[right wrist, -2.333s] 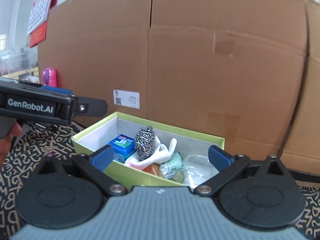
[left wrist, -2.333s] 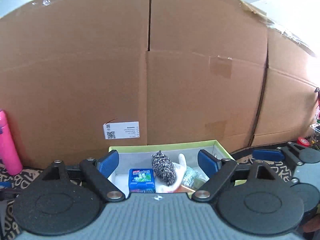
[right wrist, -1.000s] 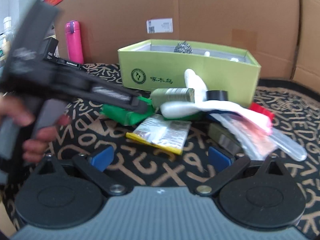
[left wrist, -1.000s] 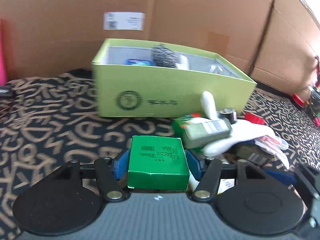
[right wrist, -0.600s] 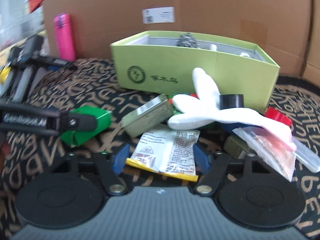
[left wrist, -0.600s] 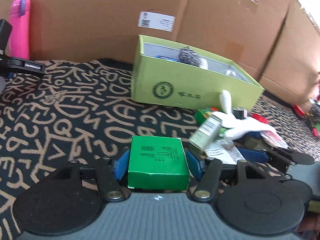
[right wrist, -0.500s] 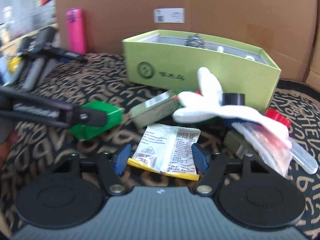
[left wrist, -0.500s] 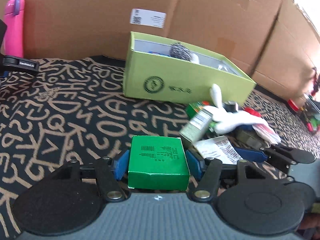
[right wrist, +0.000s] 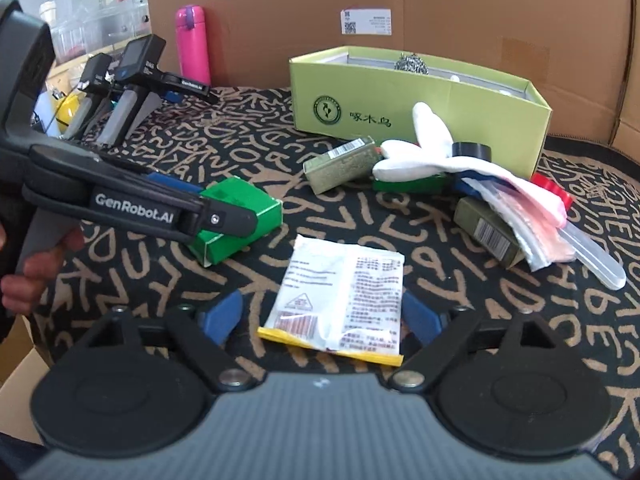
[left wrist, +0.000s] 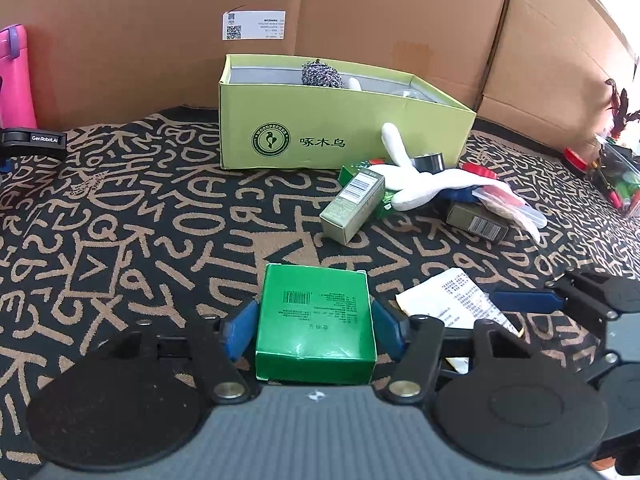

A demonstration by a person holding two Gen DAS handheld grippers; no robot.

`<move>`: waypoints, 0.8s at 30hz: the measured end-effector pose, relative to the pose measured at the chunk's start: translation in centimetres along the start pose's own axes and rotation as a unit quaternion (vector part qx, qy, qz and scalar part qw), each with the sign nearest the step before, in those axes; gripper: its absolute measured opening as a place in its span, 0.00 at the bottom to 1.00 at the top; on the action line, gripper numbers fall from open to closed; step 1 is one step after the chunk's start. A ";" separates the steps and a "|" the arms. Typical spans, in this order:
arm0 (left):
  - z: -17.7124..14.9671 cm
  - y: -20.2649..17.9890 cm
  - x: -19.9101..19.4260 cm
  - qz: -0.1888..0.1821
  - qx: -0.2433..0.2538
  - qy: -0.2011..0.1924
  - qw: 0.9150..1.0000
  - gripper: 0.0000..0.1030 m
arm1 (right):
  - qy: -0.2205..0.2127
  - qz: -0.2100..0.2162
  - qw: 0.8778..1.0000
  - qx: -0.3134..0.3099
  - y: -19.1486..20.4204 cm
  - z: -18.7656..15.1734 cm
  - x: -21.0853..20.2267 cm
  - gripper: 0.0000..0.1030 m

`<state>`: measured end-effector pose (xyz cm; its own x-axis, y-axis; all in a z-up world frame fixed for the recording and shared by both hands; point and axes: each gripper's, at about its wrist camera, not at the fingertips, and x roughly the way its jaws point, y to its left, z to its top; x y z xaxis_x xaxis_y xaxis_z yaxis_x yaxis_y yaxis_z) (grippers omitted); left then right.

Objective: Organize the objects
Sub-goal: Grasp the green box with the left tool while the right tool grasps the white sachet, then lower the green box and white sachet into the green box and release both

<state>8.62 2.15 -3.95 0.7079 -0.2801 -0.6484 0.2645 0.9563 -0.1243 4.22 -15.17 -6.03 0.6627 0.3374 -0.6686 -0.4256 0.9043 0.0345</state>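
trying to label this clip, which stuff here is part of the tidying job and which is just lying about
Part of the job:
- green box, clamped in the left hand-held gripper
- white sachet, between the opening jaws of the right hand-held gripper
- lime box
- olive carton
- white glove

Just lying about:
- pink bottle
- spare grippers
- cardboard wall

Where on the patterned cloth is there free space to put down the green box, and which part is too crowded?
Bare cloth lies left of the lime box, up to the pink bottle. In front of the lime box, the white glove and olive carton pile crowds the cloth.
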 end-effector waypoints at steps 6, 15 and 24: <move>-0.4 -0.4 0.6 0.008 0.020 -0.004 1.000 0.62 | -0.006 -0.016 1.000 0.010 -0.4 0.1 0.4 0.65; 1.7 -1.0 -1.2 -0.015 0.022 -0.033 0.999 0.61 | -0.026 0.003 0.999 0.035 -1.6 1.5 -1.5 0.55; 7.7 -1.8 -3.0 -0.040 0.020 -0.102 0.994 0.62 | -0.107 0.000 0.994 0.024 -4.0 7.1 -4.9 0.55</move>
<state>11.07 0.60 4.03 0.8006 -0.3695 -0.4717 0.3477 0.9276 -0.1365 7.03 -18.64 2.36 0.7809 0.3804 -0.4955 -0.3992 0.9140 0.0724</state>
